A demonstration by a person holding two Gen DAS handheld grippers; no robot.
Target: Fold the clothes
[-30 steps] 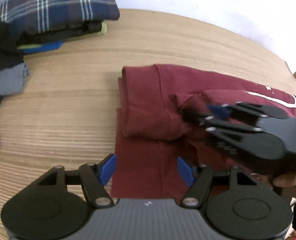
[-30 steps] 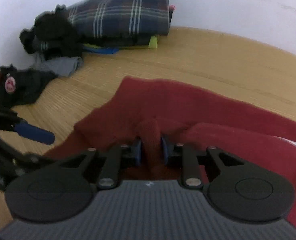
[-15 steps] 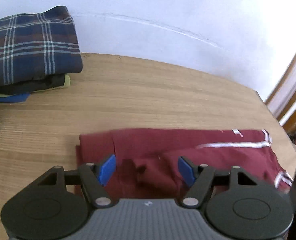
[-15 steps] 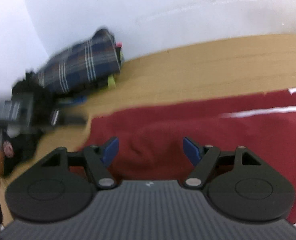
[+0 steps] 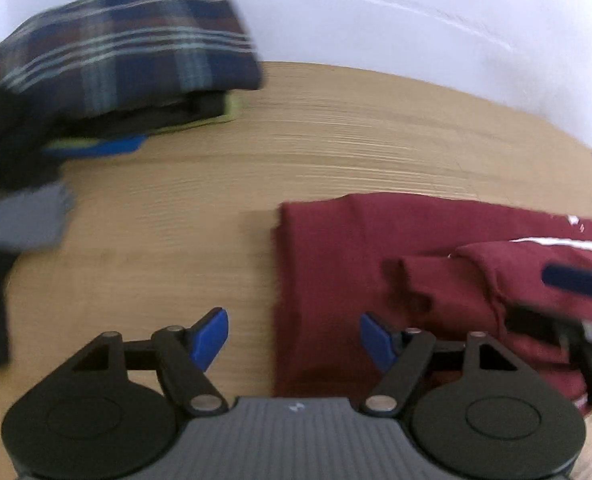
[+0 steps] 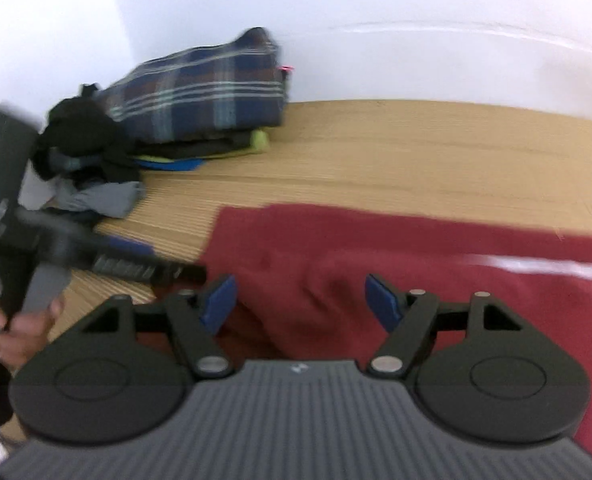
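The maroon garment (image 5: 336, 264) lies flat on the wooden desk (image 5: 376, 140), its long axis running left to right, one straight folded edge at the left and a white stripe toward the right end, a rumpled fold bunched on top. Left hand-held gripper (image 5: 293, 338) hangs spread wide over that left edge, gripping nothing; right hand-held gripper (image 6: 300, 300) gapes just as wide above soft knit cloth. Back by the wall sits a plaid folded stack (image 6: 203, 96)
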